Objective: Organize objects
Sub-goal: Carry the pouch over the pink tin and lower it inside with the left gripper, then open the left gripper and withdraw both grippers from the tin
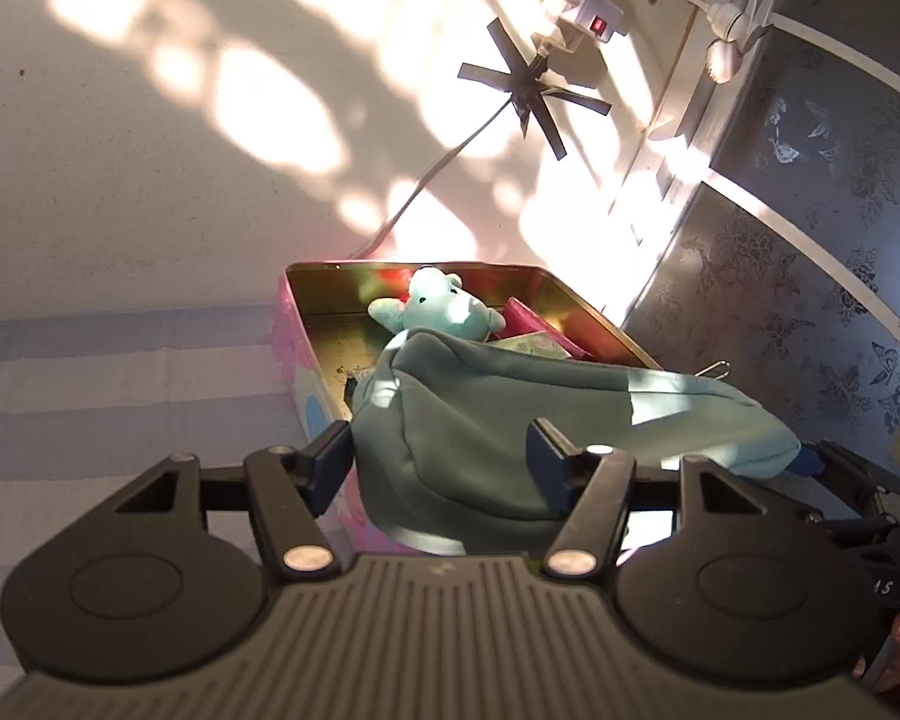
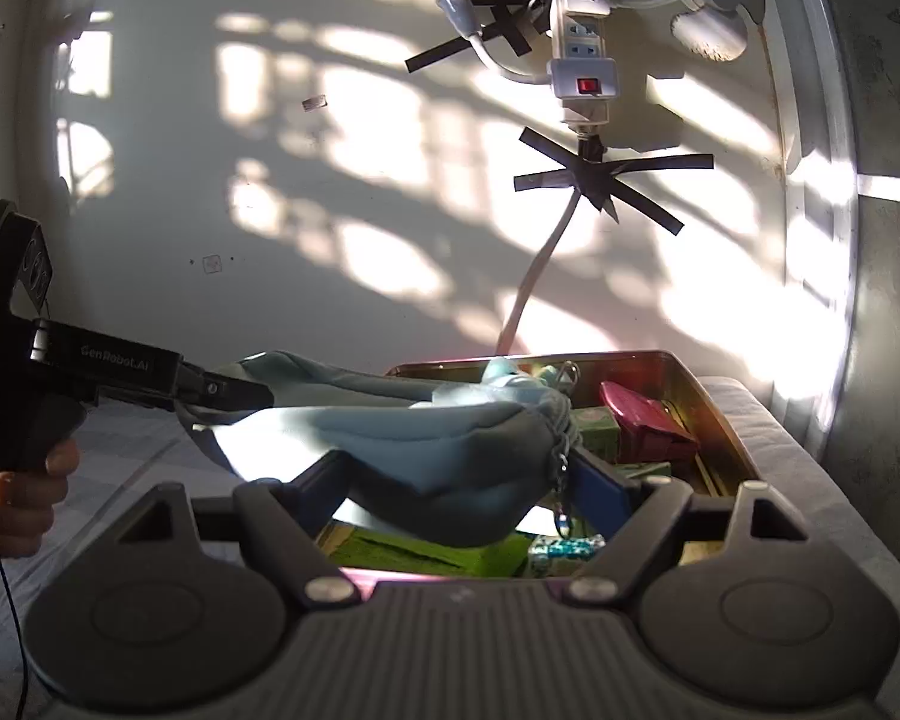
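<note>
— Pouch first: where is it?
— Up in the air, stretched between both grippers, partly over the open tin. It is a soft grey-blue fabric one, and its middle sags.
— How does the left gripper stand?
— Clenched on the pouch. In its own view the fabric fills the gap between the two fingers. From the right wrist view its tip clamps one end of the fabric, and a hand grips its handle.
— And the right gripper?
— Grasping the other end. The pouch bulges between its fingers, and a small chain hangs from that end beside the right finger.
— Where does the tin sit?
— On a striped bed, close to the wall. It has a pink outside and a gold inside.
— What lies in it?
— A teal plush bear at the far end, a pink box and green boxes beside it. More green packs show under the pouch.
— Anything on the wall?
— A white power strip with red switches, its cable fixed by crossed black tape. Patches of sunlight fall across the wall.
</note>
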### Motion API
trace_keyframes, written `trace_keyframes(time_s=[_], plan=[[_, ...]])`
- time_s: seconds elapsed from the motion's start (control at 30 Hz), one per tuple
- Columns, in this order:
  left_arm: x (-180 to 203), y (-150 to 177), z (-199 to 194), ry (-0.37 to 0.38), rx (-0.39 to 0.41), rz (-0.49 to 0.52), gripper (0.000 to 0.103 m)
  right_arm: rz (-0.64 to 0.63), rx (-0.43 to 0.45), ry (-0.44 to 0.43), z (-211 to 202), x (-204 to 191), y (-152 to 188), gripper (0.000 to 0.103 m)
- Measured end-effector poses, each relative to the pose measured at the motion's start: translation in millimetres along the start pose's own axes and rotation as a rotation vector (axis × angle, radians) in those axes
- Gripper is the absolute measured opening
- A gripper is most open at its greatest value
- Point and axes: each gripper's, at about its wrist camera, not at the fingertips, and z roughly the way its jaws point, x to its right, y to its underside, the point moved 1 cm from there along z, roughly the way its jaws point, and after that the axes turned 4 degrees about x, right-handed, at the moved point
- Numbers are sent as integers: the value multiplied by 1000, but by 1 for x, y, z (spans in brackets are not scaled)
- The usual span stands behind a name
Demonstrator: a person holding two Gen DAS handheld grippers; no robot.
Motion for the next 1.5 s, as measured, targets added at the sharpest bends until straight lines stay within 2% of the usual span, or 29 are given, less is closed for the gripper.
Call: trace_keyframes(time_s=[0.13,0.23,0.33,0.37,0.43,0.67,0.83,0.97,1.23,1.5], plan=[[4,-7,49,-30,-68,-2,65,68,-98,27,42,41,-2,79],[4,-6,84,-64,-139,-6,67,80,-188,94,81,63,1,75],[12,-6,100,-115,-132,62,71,65,-238,169,110,76,5,72],[14,-7,101,-132,-122,82,75,60,-237,183,115,78,5,72],[17,-8,101,-157,-107,94,77,58,-223,215,119,81,5,74],[35,-6,68,-179,-42,156,77,119,-98,238,80,72,6,76],[56,6,27,-175,23,204,77,164,-10,201,34,54,10,76],[71,24,-3,-167,54,240,79,195,27,181,4,35,21,76],[73,68,-38,-193,45,240,80,253,54,188,-44,0,56,76],[66,114,-53,-294,47,281,86,258,19,255,-63,-35,97,79]])
